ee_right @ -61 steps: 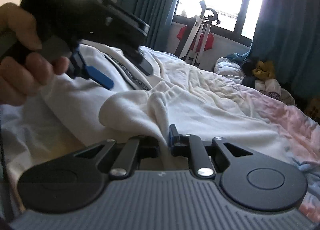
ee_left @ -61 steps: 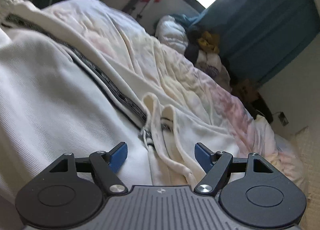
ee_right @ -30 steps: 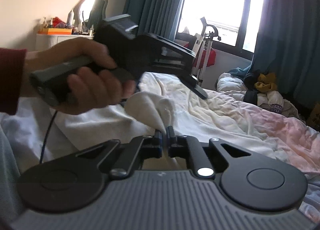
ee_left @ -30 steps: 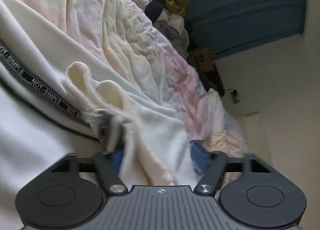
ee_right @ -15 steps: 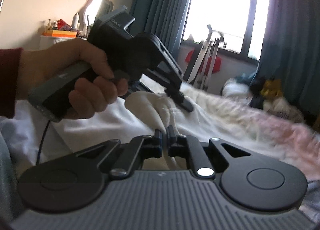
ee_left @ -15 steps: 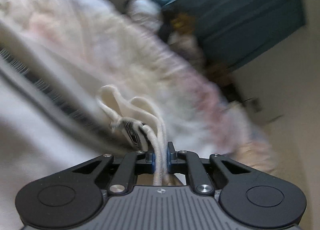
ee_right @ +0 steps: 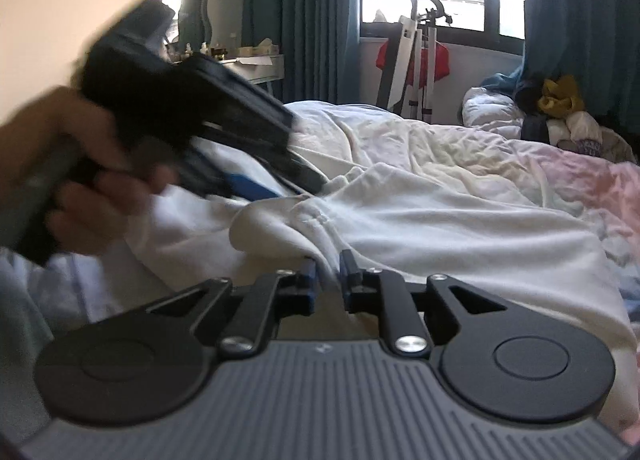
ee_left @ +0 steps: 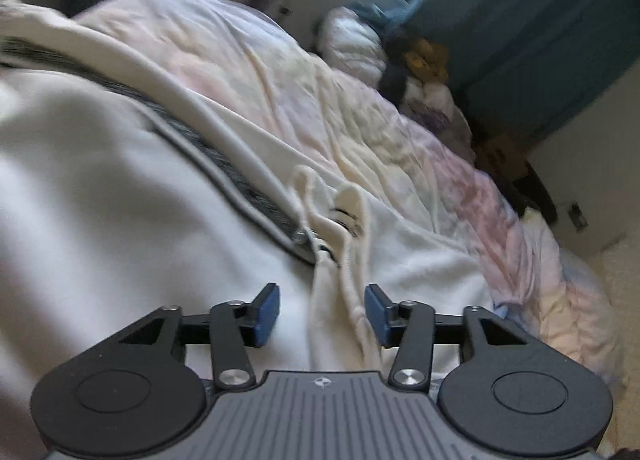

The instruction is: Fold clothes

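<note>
**Left gripper lets go of the hem; right gripper's hold loosens**

Half a second ago the left gripper (ee_left: 322, 314) had its fingers pressed together on the bunched cream edge; now its blue pads stand well apart, with that ridge of fabric lying loose between them. The right gripper (ee_right: 328, 280) has also eased: its fingers, then nearly touching, now show a narrow gap with a fold of cloth running through it, and whether they still pinch it cannot be told.

The white garment (ee_left: 120, 220), with a dark lettered band (ee_left: 224, 164) along one edge, lies spread over the rumpled bedspread (ee_left: 320, 100), close under both grippers. In the right wrist view its near edge is doubled over into a thick rounded roll (ee_right: 280, 228), so at least one fold appears laid. It is not yet a compact bundle: a broad stretch reaches toward the far side, and further folds seem to remain. A pile of other clothes (ee_right: 560, 112) sits at the far end of the bed.
</note>
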Motion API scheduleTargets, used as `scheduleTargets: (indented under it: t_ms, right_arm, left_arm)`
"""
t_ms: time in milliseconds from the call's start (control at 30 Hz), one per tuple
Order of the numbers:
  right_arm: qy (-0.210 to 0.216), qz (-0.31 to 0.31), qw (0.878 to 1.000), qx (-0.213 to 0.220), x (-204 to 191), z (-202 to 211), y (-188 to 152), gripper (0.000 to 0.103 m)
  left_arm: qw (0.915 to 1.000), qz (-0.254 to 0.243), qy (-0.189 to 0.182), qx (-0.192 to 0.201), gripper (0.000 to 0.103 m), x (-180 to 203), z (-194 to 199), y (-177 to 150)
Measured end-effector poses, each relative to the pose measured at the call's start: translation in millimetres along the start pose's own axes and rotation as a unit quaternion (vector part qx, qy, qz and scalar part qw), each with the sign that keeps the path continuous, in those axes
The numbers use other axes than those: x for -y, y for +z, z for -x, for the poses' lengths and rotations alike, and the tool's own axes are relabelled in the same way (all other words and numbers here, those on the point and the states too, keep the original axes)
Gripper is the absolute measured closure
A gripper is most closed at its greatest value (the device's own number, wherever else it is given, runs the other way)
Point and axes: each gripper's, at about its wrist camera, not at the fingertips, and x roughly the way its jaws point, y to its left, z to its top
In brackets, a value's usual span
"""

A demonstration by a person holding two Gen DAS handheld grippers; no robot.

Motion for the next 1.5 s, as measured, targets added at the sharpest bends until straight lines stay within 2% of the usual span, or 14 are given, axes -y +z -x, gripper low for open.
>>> scheduleTargets:
  t_ms: [167,233,333,433,533,600,933,1100,1300,1500]
  right_arm:
    - [0.018,-0.040,0.999,0.012,8,18,6,0.086]
    - [0.026,-0.058,0.998,0.019,10,26,9,0.086]
    - [0.027,-0.061,0.997,0.032,10,38,13,0.086]
    - [0.022,-0.067,0.996,0.048,15,50,16,0.086]
    - [0.001,-0.076,0.995,0.061,26,54,18,0.086]
    - [-0.021,-0.081,0.995,0.059,35,49,17,0.086]
    - [-0.125,-0.108,0.985,0.043,82,17,7,0.086]
    - [-0.125,-0.154,0.979,-0.047,96,-20,-17,0.087]
    - [-0.125,-0.167,0.977,-0.051,99,-24,-21,0.087]
    - [-0.140,-0.177,0.973,-0.042,96,-14,-19,0.090]
  left_arm:
    - [0.9988,0.023,0.024,0.037,0.033,-20,77,-10]
    - [0.9972,0.028,0.051,0.048,0.025,-27,101,-12]
    - [0.9925,0.042,0.089,0.073,0.022,-39,135,-13]
    - [0.9877,0.083,0.093,0.095,0.015,-55,158,-17]
    - [0.9819,0.124,0.102,0.101,0.014,-72,167,-20]
    - [0.9802,0.129,0.114,0.097,0.014,-74,165,-20]
    - [0.9774,0.160,0.108,0.087,0.014,-87,145,-22]
    - [0.9736,0.181,0.108,0.086,0.014,-96,140,-25]
    - [0.9685,0.222,0.095,0.063,0.014,-110,133,-27]
    - [0.9624,0.247,0.091,0.066,0.014,-116,133,-31]
